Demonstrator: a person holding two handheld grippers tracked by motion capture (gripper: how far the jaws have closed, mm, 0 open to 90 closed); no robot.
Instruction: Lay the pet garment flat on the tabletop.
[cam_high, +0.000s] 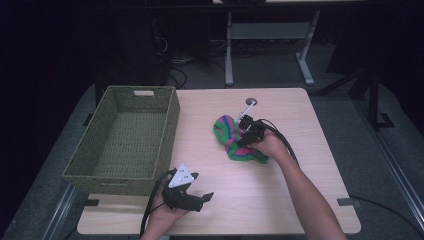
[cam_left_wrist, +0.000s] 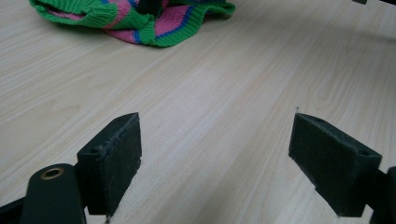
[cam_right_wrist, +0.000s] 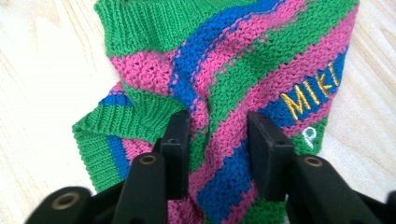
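1. Knitted garment (cam_high: 235, 140): we record one small striped piece in green, pink and blue, lying crumpled on the table (cam_high: 300, 200) right of centre, well apart from the basket. In the right gripper view it carries yellow stitched letters on a blue stripe.
2. Right gripper (cam_right_wrist: 218, 140): we find it down on the garment, its jaws narrowed on a raised fold of the knit, which bunches between the pads and touches both. We count this as a grip on the fabric.
3. Left gripper (cam_high: 197, 192): we log it low near the table's front edge, just in front of the basket's near corner. Its jaws stand wide apart with only bare tabletop between them; the garment lies farther off at the top of its view.
4. Woven basket (cam_high: 165, 130): we list one olive-green rectangular basket on the left part of the table.
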